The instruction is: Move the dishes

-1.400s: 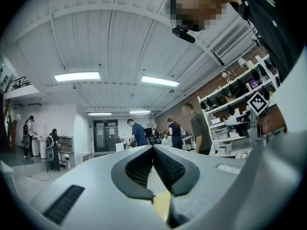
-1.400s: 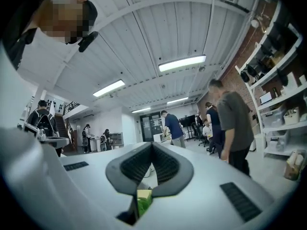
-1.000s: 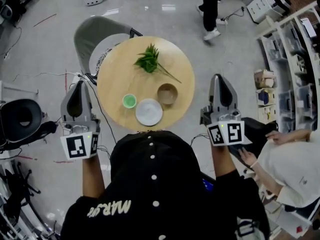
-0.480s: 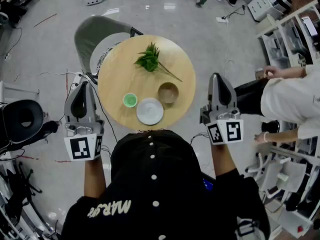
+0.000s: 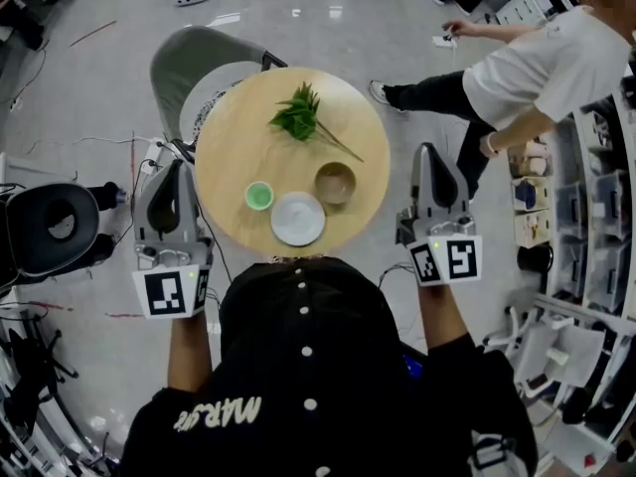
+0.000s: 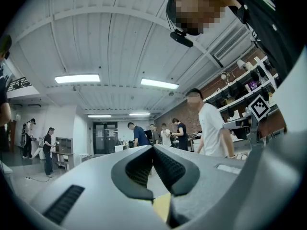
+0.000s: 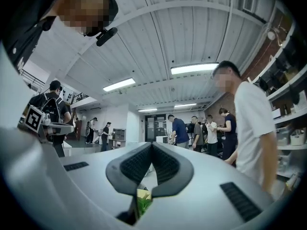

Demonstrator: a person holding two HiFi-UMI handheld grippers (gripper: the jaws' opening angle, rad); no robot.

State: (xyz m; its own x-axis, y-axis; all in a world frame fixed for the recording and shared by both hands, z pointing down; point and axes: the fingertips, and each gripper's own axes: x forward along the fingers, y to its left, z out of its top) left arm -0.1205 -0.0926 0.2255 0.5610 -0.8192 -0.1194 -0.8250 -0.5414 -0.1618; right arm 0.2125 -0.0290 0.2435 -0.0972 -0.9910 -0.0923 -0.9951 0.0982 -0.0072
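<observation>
A round wooden table (image 5: 238, 147) carries a white plate (image 5: 297, 219) at its near edge. A small green cup (image 5: 259, 196) sits to the plate's left, and a brown bowl (image 5: 335, 182) stands behind it to the right. A leafy green sprig (image 5: 298, 115) lies at the far side. My left gripper (image 5: 180, 165) hangs off the table's left edge, shut and empty, and its tips meet in the left gripper view (image 6: 153, 147). My right gripper (image 5: 430, 150) hangs off the right edge, also shut with nothing in it (image 7: 152, 144). Both point level, away from me.
A grey chair (image 5: 184, 63) stands behind the table at the left. A black stool (image 5: 50, 229) is on the floor at far left. A person in a white shirt (image 5: 537, 63) bends near the shelves (image 5: 591, 187) at right. Cables run across the floor.
The person in white has moved from the lower right to the upper right, beside the table. Both grippers and the dishes stay where they were.
</observation>
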